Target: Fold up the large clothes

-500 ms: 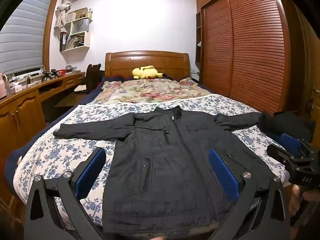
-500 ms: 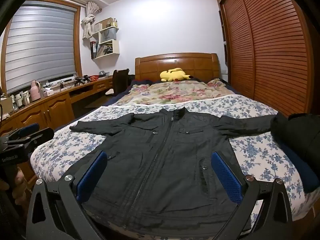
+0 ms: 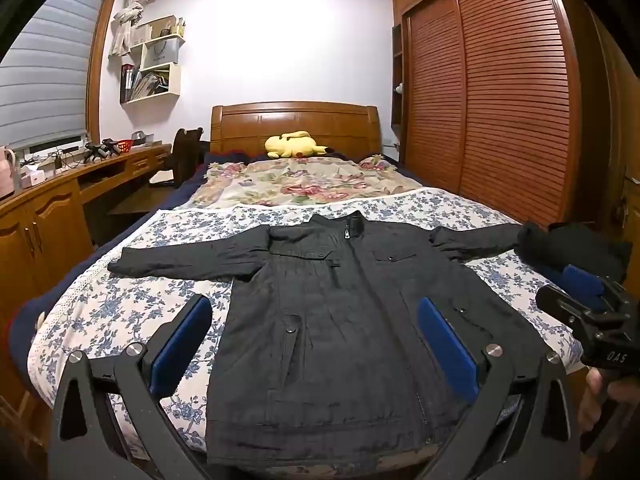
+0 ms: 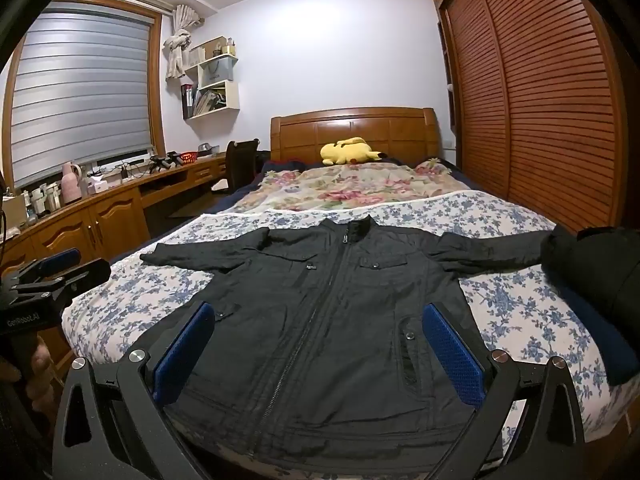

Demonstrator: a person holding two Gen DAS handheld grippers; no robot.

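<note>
Place: you're in a home bedroom.
Bed (image 3: 120, 320): floral sheets, wooden headboard (image 3: 296, 124), yellow plush (image 3: 294, 145).
Storage: louvred wardrobe (image 3: 500, 100) on your right.
Left side: desk (image 4: 120, 196), wall shelves (image 4: 212, 80), blinds (image 4: 80, 92).

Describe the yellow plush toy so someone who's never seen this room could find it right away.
Start at the bed that fills the middle of the room and follow it to the wooden headboard. The yellow plush toy lies on its side just in front of that headboard, beyond the rose-patterned quilt. It is the only bright yellow thing on the bed.
</note>
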